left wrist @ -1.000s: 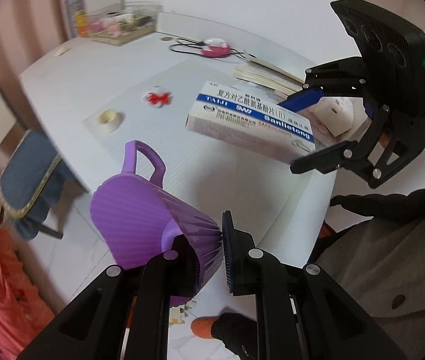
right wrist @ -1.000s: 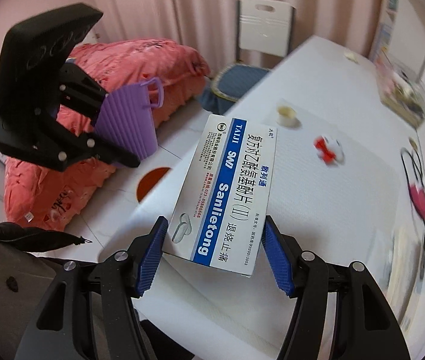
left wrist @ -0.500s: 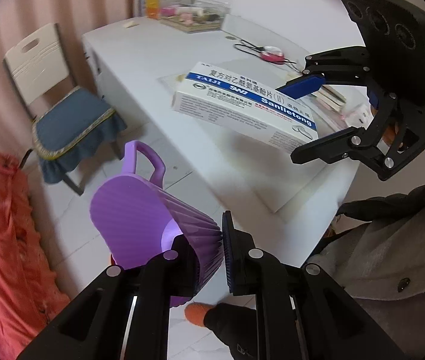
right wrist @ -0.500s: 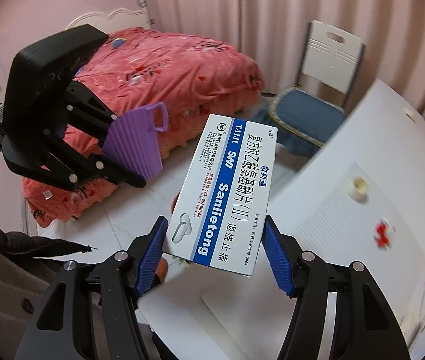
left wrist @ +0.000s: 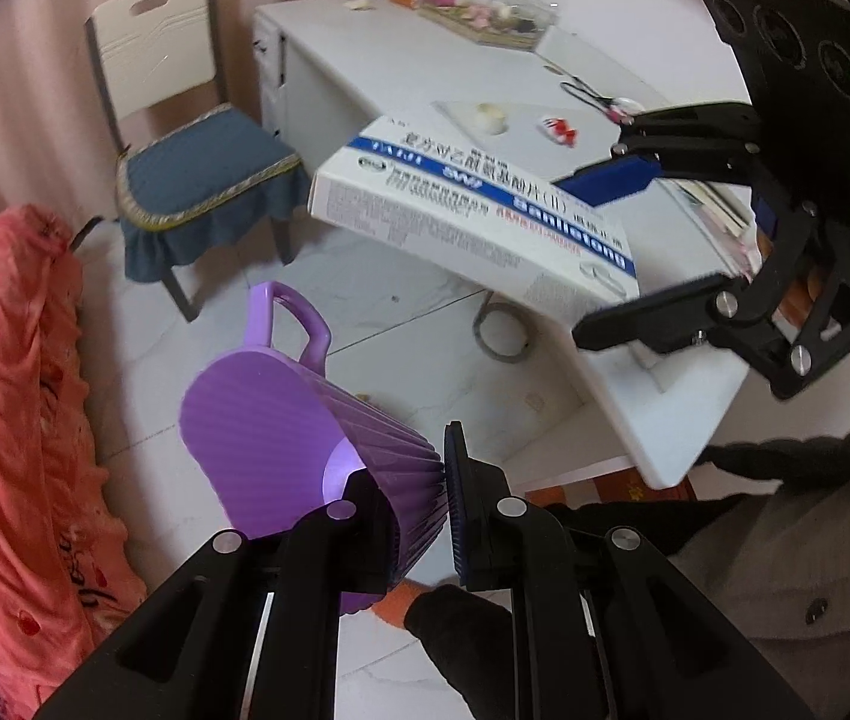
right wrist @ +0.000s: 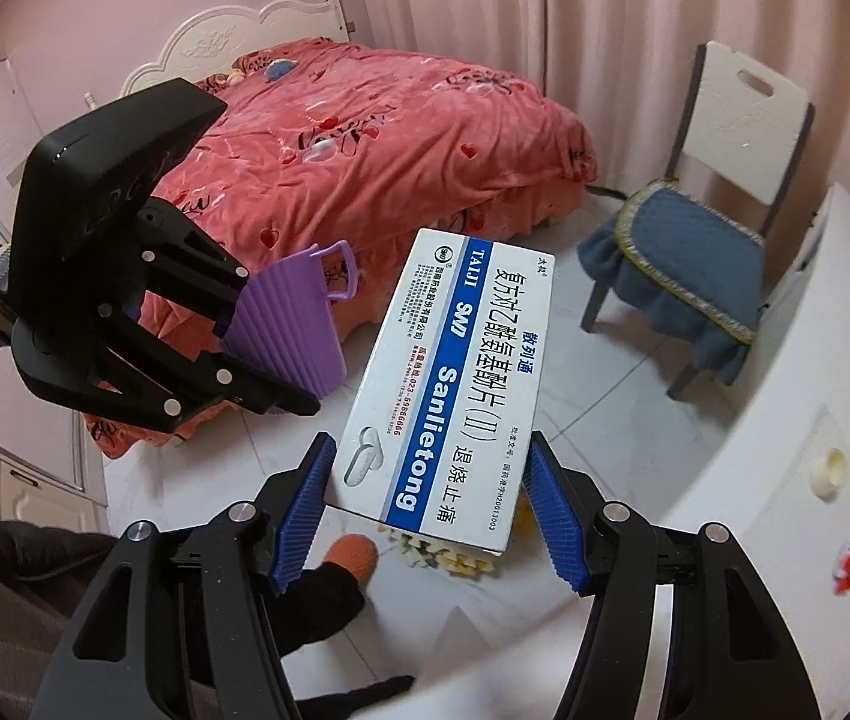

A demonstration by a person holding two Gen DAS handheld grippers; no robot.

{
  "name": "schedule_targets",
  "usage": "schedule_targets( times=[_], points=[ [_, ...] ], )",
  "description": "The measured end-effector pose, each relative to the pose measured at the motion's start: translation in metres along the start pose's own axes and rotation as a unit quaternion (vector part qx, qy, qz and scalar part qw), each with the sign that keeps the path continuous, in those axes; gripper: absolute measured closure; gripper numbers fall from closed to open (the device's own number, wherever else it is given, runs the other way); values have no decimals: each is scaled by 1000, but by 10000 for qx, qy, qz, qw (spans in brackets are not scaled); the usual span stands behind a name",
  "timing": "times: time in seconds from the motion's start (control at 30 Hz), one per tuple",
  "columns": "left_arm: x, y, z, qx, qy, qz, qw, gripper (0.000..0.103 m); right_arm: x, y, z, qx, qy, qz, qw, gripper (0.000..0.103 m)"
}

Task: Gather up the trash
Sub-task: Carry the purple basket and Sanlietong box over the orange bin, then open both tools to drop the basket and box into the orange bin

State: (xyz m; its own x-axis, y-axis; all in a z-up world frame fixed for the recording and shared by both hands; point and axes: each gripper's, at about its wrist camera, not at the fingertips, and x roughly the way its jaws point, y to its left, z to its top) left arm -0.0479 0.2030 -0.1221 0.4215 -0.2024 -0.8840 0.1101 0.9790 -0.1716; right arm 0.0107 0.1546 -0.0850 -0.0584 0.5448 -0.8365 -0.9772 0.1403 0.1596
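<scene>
My right gripper (right wrist: 431,510) is shut on a white and blue medicine box (right wrist: 455,384), its blue pads pressing both long sides. The same box (left wrist: 473,216) shows in the left wrist view, held out over the floor by the right gripper (left wrist: 611,252). My left gripper (left wrist: 419,504) is shut on the ribbed wall of a small purple basket (left wrist: 269,420) with a loop handle. In the right wrist view, that basket (right wrist: 293,324) hangs to the left of the box in the left gripper (right wrist: 257,348). Both are held over the white tiled floor beside the desk.
A white desk (left wrist: 401,66) carries a tape roll (left wrist: 488,117), a red and white scrap (left wrist: 560,129), cables and a clear tray. A chair with a blue cushion (left wrist: 197,180) stands by it. A bed with a red blanket (right wrist: 365,138) lies beyond. A person's orange slipper (right wrist: 353,558) is below.
Both grippers have swung away from the desk and out over the floor, toward the bed and chair. The box and the basket stay gripped as before.
</scene>
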Motion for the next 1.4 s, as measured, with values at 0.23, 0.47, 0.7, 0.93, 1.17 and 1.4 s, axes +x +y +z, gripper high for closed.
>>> schedule_targets(
  times=[0.23,0.47,0.7,0.93,1.17,1.4],
  points=[
    [26,46,-5,-346,32,-72,9994,88,70,-2,14,243,280,87,9993,40],
    [60,80,-12,-464,195,-242,9984,88,139,-16,11,546,603,125,9966,40],
    [84,105,-28,-565,433,-448,9965,88,196,-24,16,650,817,-115,9945,33],
    [96,116,-36,-592,654,-562,9945,88,221,-33,11,884,976,-286,9909,19],
    [102,114,-26,-458,639,-668,9947,88,201,-38,9,1005,946,-338,9899,19],
    [115,108,-13,-204,623,-696,9954,86,187,-46,4,1160,878,-384,9886,19]
  ],
)
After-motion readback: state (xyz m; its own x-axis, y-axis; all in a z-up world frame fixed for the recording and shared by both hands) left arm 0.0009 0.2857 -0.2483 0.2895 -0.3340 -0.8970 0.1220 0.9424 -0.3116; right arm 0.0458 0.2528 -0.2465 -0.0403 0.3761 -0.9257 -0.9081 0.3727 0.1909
